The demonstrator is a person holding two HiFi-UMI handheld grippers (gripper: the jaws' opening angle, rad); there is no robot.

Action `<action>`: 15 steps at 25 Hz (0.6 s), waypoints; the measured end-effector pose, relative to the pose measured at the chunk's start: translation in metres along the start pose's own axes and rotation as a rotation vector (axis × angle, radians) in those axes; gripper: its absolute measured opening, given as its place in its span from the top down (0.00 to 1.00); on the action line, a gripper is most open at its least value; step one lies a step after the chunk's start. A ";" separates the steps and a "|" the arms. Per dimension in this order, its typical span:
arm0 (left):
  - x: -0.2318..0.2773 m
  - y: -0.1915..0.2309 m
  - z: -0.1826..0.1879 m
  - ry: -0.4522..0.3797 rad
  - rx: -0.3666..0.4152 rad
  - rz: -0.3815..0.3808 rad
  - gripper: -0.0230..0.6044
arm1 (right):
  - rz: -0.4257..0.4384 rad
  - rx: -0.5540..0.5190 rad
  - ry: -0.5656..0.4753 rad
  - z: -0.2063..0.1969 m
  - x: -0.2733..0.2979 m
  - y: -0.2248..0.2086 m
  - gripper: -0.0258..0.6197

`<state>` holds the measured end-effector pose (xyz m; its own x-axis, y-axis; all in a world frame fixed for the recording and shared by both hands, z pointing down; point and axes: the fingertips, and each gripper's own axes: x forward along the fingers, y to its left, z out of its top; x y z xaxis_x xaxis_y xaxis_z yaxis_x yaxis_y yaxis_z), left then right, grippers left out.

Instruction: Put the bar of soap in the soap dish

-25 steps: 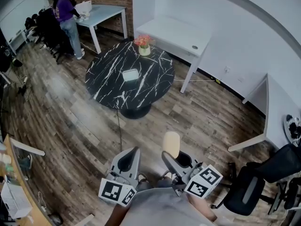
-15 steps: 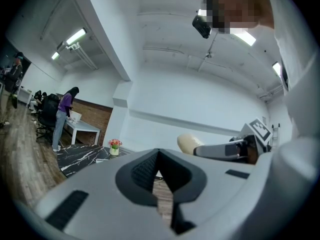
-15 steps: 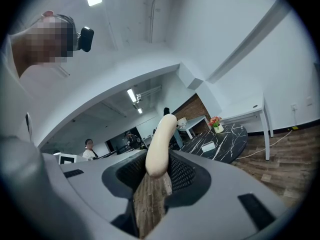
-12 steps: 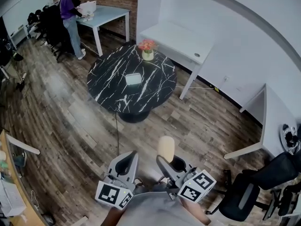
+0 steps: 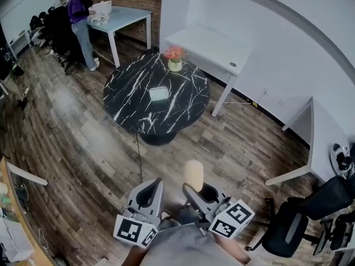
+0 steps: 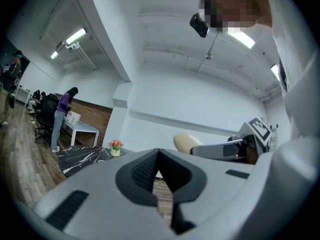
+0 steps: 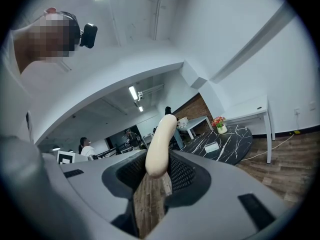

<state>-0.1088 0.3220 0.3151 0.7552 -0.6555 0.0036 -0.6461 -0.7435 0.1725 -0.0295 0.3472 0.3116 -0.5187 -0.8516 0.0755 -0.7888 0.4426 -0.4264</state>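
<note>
A cream bar of soap (image 5: 193, 174) stands on end between the jaws of my right gripper (image 5: 193, 186), which is shut on it. In the right gripper view the soap (image 7: 160, 146) sticks up past the pads. My left gripper (image 5: 151, 188) hangs beside it, shut and empty. Both are held level over the wood floor. Far ahead, the small white soap dish (image 5: 158, 93) lies in the middle of a round black marble table (image 5: 133, 101). The right gripper view also shows the soap dish (image 7: 212, 147) on that table (image 7: 235, 141).
A vase of flowers (image 5: 175, 60) stands at the table's far edge. White desks (image 5: 208, 40) line the wall behind, and a person (image 5: 80, 15) stands at another desk at the far left. An office chair (image 5: 310, 209) is at my right.
The whole view has shifted a little as I move over the floor toward the table. The soap stays gripped in the right gripper. The left gripper stays shut.
</note>
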 end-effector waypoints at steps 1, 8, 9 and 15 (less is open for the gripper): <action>0.001 0.001 0.000 0.002 0.000 0.002 0.96 | -0.002 -0.001 0.000 0.001 0.001 -0.001 0.76; 0.026 0.003 -0.002 0.004 -0.016 -0.018 0.96 | -0.007 -0.002 -0.005 0.011 0.013 -0.022 0.76; 0.030 0.004 -0.001 0.004 -0.011 -0.017 0.96 | -0.005 -0.002 -0.005 0.014 0.015 -0.026 0.76; 0.061 0.018 -0.001 0.018 0.008 0.010 0.96 | 0.009 -0.005 -0.014 0.033 0.033 -0.056 0.76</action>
<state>-0.0744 0.2688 0.3190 0.7505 -0.6605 0.0226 -0.6544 -0.7380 0.1645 0.0083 0.2857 0.3084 -0.5214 -0.8512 0.0594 -0.7858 0.4519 -0.4222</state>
